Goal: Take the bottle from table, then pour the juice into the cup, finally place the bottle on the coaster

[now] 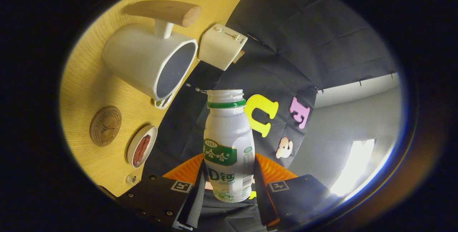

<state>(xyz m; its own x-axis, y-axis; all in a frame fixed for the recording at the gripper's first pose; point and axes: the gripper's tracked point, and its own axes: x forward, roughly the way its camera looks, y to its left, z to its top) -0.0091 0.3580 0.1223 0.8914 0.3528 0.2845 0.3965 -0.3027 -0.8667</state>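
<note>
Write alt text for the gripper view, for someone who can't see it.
The gripper is shut on a capless white bottle, its mouth tipped toward a white cup with a wooden handle on the wooden table. Near the cup sit a small cream box, a round coaster and a small dish.

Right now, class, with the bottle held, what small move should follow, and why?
Probably carry the uncapped white plastic bottle, clamped in the hand-held gripper, closer until its mouth is over the white wooden-handled cup: the view is rolled as if pouring, yet the mouth sits beside the cup's opening, apart from it.
</note>
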